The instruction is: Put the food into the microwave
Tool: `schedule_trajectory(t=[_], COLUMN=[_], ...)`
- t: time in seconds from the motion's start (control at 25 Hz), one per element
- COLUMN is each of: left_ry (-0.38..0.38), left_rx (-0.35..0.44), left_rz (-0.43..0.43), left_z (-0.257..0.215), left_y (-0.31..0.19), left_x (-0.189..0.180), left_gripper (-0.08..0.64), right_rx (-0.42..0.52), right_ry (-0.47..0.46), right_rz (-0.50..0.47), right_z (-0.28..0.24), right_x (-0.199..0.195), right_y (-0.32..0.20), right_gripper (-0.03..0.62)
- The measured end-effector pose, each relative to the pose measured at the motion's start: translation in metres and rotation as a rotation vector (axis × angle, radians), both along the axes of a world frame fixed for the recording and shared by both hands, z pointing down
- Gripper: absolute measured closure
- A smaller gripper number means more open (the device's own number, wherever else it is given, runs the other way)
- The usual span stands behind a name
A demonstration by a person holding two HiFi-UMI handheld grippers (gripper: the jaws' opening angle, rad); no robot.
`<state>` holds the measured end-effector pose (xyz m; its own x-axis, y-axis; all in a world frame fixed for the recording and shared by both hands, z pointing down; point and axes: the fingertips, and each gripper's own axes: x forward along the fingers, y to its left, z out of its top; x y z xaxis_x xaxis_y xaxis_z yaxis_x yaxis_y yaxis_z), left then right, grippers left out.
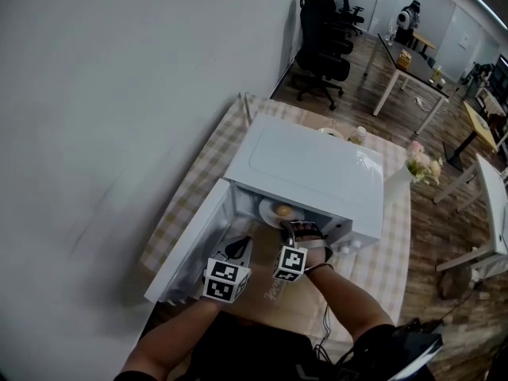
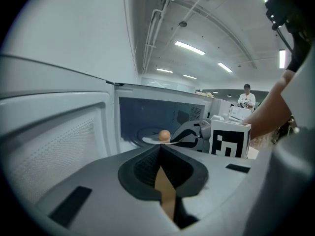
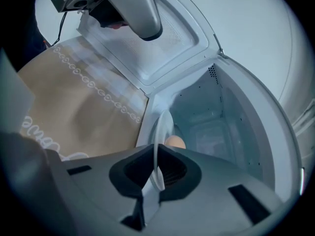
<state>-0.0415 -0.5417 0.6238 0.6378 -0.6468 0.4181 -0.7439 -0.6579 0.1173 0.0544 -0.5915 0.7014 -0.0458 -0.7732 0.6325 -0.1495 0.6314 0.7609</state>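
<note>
Right gripper [image 3: 157,151] pinching plate [image 3: 162,124] rim, food [image 3: 175,142] just beyond, inside microwave [image 3: 236,112].

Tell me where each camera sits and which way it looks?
Head view: on the person's head, looking steeply down at the microwave, forearms, left gripper and right gripper.
Left gripper view: on the left gripper, looking along its shut jaws into the microwave; the right arm shows.
Right gripper view: on the right gripper, looking into the microwave along jaws shut on the plate.
Shared: all three show the food.
</note>
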Motion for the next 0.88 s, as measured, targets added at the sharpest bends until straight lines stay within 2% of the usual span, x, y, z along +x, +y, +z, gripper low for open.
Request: schedule_trajectory(t=[0.28,0.48,0.88], left_ry=[-0.021,-0.017,-0.009], left_rx=[0.005,0.001,-0.004], left_rz=[0.009,0.009,-0.003], left_z=[0.009,0.012,0.01], left_y=[-0.003,0.0,0.012], left_x=[-0.001,-0.001,-0.001], left_gripper=[0.552,0.552,0.552], right_rx=[-0.015,-0.079,-0.141], right_ry=[0.047,0.1,0.077], right_rz=[-0.009,-0.026,-0.004], right_z=[0.008,0.022,0.031], right_x=[-0.001,-0.001,0.007], right_y=[-0.012,-0.009,-0.008], right_gripper=[0.566,0.534,0.497])
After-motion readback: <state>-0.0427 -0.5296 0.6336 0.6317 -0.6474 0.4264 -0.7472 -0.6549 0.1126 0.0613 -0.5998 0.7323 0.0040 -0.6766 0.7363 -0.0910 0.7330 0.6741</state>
